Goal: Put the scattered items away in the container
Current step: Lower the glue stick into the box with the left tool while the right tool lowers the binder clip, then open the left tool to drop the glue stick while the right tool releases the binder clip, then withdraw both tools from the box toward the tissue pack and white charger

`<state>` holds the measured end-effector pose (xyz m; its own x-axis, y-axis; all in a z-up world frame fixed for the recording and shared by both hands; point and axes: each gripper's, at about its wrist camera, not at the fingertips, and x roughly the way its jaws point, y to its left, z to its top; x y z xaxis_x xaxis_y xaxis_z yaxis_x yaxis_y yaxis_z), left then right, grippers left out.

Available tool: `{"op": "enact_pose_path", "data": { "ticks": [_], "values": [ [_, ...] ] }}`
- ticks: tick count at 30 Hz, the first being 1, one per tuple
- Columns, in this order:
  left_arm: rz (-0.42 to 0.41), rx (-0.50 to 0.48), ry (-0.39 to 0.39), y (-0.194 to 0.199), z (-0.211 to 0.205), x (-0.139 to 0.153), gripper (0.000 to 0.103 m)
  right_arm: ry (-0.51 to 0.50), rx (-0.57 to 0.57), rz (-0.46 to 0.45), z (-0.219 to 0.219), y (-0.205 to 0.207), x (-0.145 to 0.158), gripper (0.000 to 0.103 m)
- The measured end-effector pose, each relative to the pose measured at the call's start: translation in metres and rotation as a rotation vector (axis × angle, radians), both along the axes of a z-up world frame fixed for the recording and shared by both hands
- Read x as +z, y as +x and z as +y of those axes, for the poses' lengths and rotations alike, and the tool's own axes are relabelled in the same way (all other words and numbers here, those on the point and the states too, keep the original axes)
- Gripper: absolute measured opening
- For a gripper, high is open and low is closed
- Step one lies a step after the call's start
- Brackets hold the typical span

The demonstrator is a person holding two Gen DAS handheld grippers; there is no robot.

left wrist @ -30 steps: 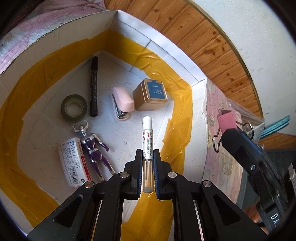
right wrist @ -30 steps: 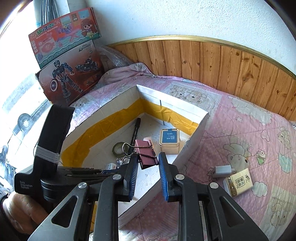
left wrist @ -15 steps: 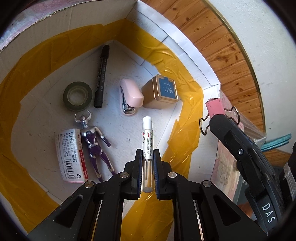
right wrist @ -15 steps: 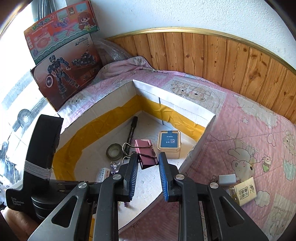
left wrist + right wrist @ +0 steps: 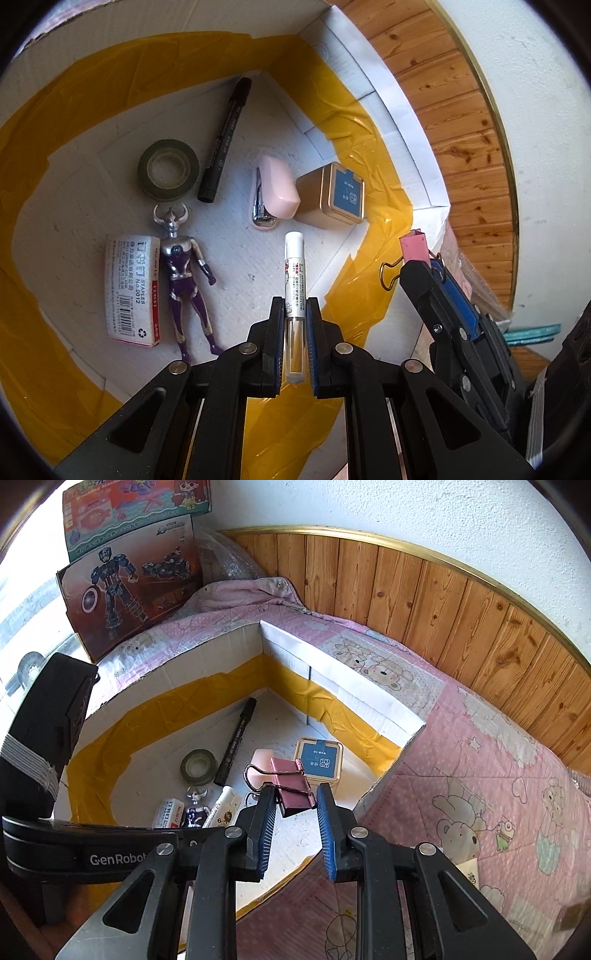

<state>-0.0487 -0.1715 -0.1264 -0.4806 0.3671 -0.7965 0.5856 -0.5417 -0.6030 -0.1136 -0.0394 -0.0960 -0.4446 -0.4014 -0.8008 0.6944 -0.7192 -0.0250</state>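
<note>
We log one white corrugated-card box (image 5: 373, 88), yellow-taped inside, holding six loose items: tape roll (image 5: 168, 174), black marker (image 5: 225, 140), pink stapler (image 5: 275, 192), gold tin (image 5: 332, 195), staple carton (image 5: 133, 291), one glossy figure (image 5: 184, 273). Left tongs (image 5: 295, 332) clamp a slim clear-and-white tube (image 5: 294, 266) above the floor; right tongs (image 5: 295, 812) pinch one pink metal binder clip (image 5: 290, 784) over the box's near corner.

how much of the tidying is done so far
Done: six things lie in the box, among them a marker, tape roll and stapler. In hand: the left gripper holds a tube over the box, the right gripper a binder clip. Left: dropping both; one small item shows at the bedspread's edge.
</note>
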Motion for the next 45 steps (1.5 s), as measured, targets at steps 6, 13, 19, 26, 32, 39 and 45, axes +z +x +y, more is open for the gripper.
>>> {"op": "enact_pose_path", "data": {
  "ticks": [6,13,19,26,32,39,45],
  "values": [
    [-0.015,0.045,0.032,-0.001,0.000,-0.004,0.011,0.017,0.014,-0.012,-0.001,-0.002,-0.006,0.024],
    [-0.024,0.066,0.048,-0.004,0.000,-0.009,0.011,0.026,0.021,-0.013,-0.001,-0.003,-0.008,0.024],
    [-0.034,0.083,0.038,-0.004,-0.004,-0.012,0.011,0.032,0.024,-0.009,-0.001,-0.002,-0.008,0.024],
    [-0.048,0.123,0.034,0.000,-0.012,-0.014,0.015,0.019,0.019,-0.019,0.001,-0.004,-0.007,0.025],
    [-0.039,0.136,0.024,0.003,-0.017,-0.010,0.016,0.004,0.007,-0.024,0.003,-0.006,-0.005,0.025],
    [-0.023,0.087,-0.014,0.007,-0.011,0.003,0.017,-0.068,-0.031,-0.061,0.014,-0.011,0.004,0.025],
    [0.011,0.054,-0.131,0.016,0.000,0.026,0.017,-0.202,-0.094,-0.137,0.032,-0.018,0.016,0.025]
  ]
}}
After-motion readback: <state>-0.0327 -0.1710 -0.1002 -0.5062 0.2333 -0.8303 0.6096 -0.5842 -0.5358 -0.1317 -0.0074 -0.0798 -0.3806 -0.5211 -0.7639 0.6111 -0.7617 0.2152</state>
